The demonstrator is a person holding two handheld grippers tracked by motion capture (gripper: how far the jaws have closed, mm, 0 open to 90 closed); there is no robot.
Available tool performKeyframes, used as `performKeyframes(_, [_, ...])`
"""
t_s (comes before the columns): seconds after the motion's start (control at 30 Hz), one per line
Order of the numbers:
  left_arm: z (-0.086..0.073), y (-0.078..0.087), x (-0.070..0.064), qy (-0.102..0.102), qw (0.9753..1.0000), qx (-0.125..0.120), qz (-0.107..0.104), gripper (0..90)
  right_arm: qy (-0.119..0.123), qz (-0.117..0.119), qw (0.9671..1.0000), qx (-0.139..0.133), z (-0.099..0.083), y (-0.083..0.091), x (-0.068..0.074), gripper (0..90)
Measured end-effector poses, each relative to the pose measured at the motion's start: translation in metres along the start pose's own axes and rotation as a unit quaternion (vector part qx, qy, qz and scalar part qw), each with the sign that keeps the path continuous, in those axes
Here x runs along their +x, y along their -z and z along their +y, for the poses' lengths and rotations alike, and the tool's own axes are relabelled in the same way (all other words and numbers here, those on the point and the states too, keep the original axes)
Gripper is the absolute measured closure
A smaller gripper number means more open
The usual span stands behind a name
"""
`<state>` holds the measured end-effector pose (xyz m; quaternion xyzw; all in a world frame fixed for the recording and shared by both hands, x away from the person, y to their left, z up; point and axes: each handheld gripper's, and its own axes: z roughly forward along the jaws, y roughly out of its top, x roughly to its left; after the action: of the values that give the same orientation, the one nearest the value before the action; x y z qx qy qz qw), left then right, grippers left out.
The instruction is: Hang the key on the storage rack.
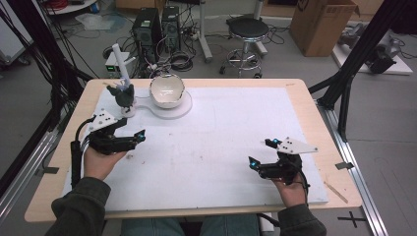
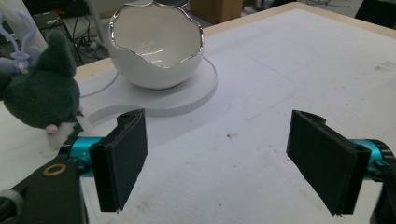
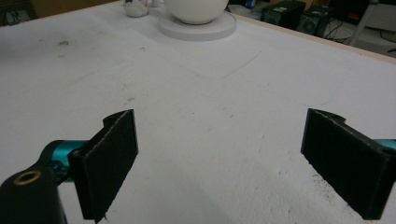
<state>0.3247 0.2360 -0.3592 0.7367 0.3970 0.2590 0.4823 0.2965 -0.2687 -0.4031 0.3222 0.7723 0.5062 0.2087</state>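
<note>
A white bowl (image 1: 167,91) shaped like a cracked eggshell, with a silver rim, stands on a flat round white base (image 1: 181,111) at the back left of the table. Just left of it a dark plush toy (image 1: 123,95) sits at the foot of a white pole (image 1: 119,60). My left gripper (image 1: 136,137) is open and holds nothing, a short way in front of the toy. Its own view shows the bowl (image 2: 156,46) ahead and the toy (image 2: 39,88) to the left. My right gripper (image 1: 259,151) is open and holds nothing at the front right, far from the bowl (image 3: 196,9).
A white foam sheet (image 1: 221,132) covers most of the wooden table (image 1: 319,128). Behind the table on the floor stand two computer towers (image 1: 157,27), a round stool (image 1: 248,29) and a cardboard box (image 1: 319,24). Black frame struts (image 1: 359,54) rise at the right.
</note>
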Motion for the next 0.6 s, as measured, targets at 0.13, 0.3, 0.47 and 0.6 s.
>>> performKeyframes(0.13, [-0.003,0.0,-0.002,0.001,1.0,0.002,-0.006,21.0,-0.001,0.005,1.0,-0.006,0.001,0.001,0.0,10.3])
performKeyframes(0.3, [-0.005,0.003,-0.006,-0.008,0.9999,0.008,-0.009,21.0,-0.003,0.005,1.0,-0.005,0.001,0.0,0.001,10.3])
performKeyframes(0.47, [-0.007,0.006,-0.009,-0.015,0.9998,0.008,-0.01,21.0,-0.004,0.006,1.0,0.0,0.001,0.0,0.0,10.2])
performKeyframes(0.6, [-0.01,0.009,-0.013,-0.015,0.9998,0.005,-0.013,21.0,-0.003,0.005,1.0,0.0,0.0,0.0,0.0,10.3])
